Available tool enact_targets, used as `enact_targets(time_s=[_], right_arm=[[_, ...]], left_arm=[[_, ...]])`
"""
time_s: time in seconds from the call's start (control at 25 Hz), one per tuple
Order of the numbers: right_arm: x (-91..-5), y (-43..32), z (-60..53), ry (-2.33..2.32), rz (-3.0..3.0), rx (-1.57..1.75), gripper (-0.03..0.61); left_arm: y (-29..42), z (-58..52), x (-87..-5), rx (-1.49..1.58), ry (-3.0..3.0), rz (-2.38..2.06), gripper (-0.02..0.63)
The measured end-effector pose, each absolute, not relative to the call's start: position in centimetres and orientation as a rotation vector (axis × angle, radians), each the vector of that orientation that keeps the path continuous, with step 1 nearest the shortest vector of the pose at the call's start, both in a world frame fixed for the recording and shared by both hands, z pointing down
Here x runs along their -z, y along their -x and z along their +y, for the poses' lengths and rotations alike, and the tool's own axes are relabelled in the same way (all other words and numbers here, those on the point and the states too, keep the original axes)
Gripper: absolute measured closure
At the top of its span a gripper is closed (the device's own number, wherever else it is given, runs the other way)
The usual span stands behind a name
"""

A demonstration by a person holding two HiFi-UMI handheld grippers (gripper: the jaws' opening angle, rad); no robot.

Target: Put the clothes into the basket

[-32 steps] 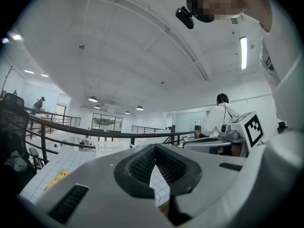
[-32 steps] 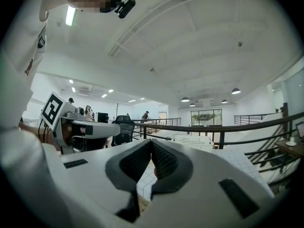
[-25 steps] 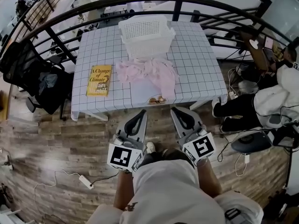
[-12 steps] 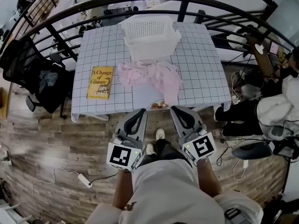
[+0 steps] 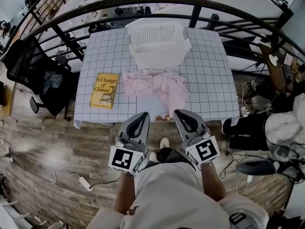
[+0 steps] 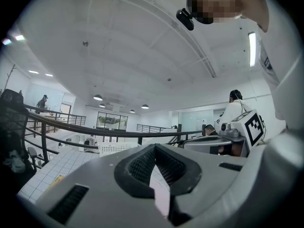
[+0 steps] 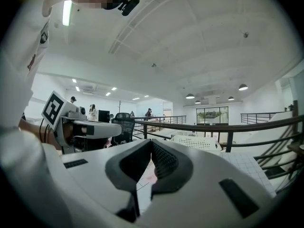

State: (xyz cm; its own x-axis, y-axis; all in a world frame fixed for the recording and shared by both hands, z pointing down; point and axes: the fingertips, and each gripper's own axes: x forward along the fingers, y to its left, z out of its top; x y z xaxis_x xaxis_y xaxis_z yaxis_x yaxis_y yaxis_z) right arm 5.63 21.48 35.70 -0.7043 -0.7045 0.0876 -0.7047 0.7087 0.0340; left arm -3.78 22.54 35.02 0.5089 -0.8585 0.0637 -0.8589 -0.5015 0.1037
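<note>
Left claw and right claw closed, empty, one crumpled pink garment ahead, lying crosswise, one white perforated plastic basket beyond

You hold your left grey plastic two-jaw tool and your right grey plastic two-jaw tool side by side before your waist. Both point forward, each with jaws pressed together, empty.
</note>
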Motion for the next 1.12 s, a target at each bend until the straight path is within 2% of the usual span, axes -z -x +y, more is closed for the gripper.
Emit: enact_targets(time_s=[0.64,1.12], right_arm=[[-35.1,-7.9,15.6,-1.099,-2.878,0.014,0.563],[-36.5,-6.0,10.7,-1.086,-2.856,0.015,0.563]], left_arm=[[1.1,17.3,-34.6,-0.033,-2.6,-1.585,0.611],[2.6,12.3,-35.8,-0.025,-2.611,-1.564,0.611]])
